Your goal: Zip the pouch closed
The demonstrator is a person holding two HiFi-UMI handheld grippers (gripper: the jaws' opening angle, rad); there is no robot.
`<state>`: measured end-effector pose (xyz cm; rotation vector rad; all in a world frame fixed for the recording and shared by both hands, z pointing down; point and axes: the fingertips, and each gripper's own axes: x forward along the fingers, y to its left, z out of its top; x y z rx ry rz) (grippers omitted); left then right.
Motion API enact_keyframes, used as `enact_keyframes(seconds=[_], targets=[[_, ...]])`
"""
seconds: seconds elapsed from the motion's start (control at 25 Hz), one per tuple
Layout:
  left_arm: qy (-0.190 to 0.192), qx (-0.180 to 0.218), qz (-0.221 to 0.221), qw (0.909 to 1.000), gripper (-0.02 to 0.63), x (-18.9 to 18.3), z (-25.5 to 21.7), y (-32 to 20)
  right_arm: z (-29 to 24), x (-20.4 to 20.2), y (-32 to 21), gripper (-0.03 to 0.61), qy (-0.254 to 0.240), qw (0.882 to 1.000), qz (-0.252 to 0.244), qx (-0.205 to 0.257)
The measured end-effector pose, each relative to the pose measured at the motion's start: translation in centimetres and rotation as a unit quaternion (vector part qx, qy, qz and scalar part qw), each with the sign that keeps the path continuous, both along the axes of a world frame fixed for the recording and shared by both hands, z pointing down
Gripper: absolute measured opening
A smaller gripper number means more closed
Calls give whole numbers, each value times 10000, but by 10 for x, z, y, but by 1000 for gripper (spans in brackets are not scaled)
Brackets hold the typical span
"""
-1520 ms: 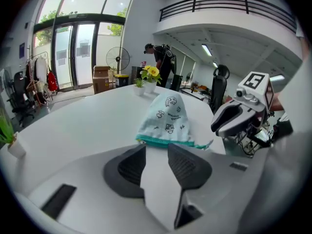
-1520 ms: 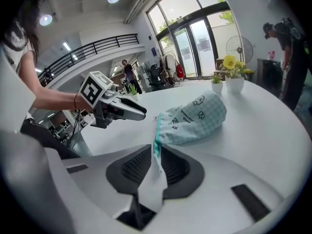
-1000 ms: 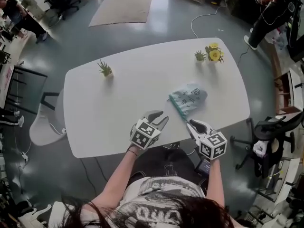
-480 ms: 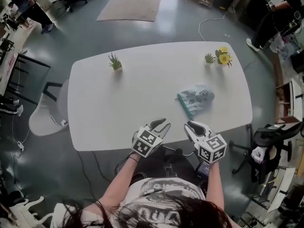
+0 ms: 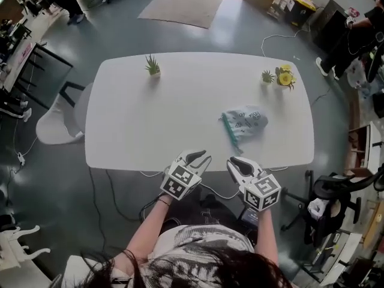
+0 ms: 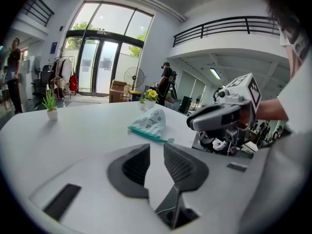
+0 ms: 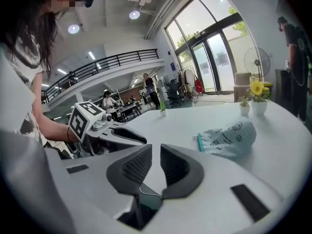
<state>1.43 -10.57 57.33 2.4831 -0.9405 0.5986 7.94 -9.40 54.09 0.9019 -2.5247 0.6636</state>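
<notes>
white table — pouch lies flat at its 3 o'clock, teal zip edge on the pouch's 7 o'clock side, untouched. left gripper and right gripper sit at the table's 6 o'clock rim, well apart from the pouch. both pairs of jaws are narrowly parted, nothing between; the left's have just been closing. step, judged: approach — next, pin one end and pinch the slider.

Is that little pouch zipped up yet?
Done: the pouch lies alone on the table, its teal zipper edge looking shut, though too small to confirm. In hand: nothing; the left gripper, whose jaws have just been closing, and the right gripper hover empty by the near edge. Left: possibly nothing.
</notes>
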Motion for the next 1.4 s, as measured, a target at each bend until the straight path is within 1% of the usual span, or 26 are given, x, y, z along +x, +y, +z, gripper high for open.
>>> enact_keyframes(seconds=[0.12,0.28,0.32,0.44,0.56,0.76,0.96,1.08,1.24,1.4], targets=[[77,53,-226,9997,94,9,-14,18,-6,7,15,51,-88,9998,-130,79],[90,197,-408,9989,87,21,-31,43,-15,13,31,51,-263,9988,-338,232],[108,243,-469,9985,83,24,-35,50,-19,15,36,46,-293,9984,-373,299],[245,350,-716,9965,63,28,-47,70,-30,19,52,2,-374,9971,-431,513],[307,421,-866,9949,55,31,-54,86,-33,21,67,2,-461,9957,-565,580],[290,646,-932,9931,36,36,-71,106,-39,22,86,-2,-526,9933,-759,690],[262,868,-899,9918,23,39,-87,122,-51,18,103,-2,-622,9899,-921,877],[310,1038,-912,9899,20,39,-98,131,-55,14,111,-3,-624,9882,-988,990],[379,1297,-964,9861,18,36,-111,137,-68,12,115,-3,-691,9840,-967,1327],[347,1425,-1024,9839,17,34,-117,141,-80,10,118,-5,-812,9790,-995,1582]])
